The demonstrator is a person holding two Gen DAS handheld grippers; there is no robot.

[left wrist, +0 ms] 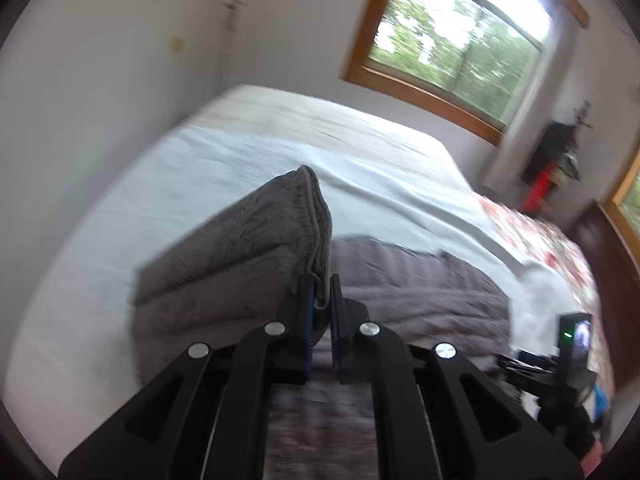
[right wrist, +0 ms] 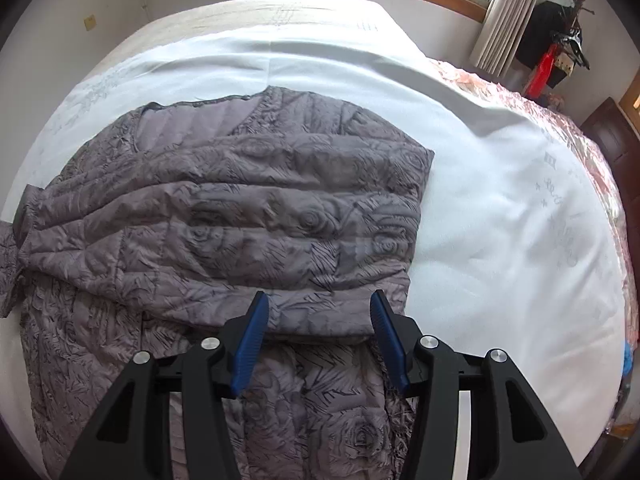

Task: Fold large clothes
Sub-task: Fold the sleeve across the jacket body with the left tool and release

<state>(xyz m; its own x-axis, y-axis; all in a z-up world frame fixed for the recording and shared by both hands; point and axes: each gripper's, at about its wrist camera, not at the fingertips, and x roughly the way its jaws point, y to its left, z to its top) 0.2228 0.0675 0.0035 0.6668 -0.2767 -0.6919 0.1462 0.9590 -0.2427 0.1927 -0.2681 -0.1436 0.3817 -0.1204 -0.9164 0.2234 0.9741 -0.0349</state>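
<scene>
A grey quilted jacket [right wrist: 240, 208] with a rose pattern lies spread on the white bed sheet [right wrist: 500, 208], one sleeve folded across its body. My right gripper [right wrist: 318, 304] is open and empty, hovering just above the folded sleeve's near edge. In the left wrist view, my left gripper [left wrist: 323, 292] is shut on a fold of the jacket [left wrist: 256, 248] and holds it lifted above the bed, the cloth standing up in front of the fingers. The right gripper's body [left wrist: 572, 344] shows at the lower right of that view.
The bed [right wrist: 280, 16] fills both views, with a white wall behind and a wood-framed window [left wrist: 452, 44]. A floral cover [right wrist: 560, 120] lies at the bed's right side. A dark rack with red and black items [right wrist: 556, 40] stands in the right corner.
</scene>
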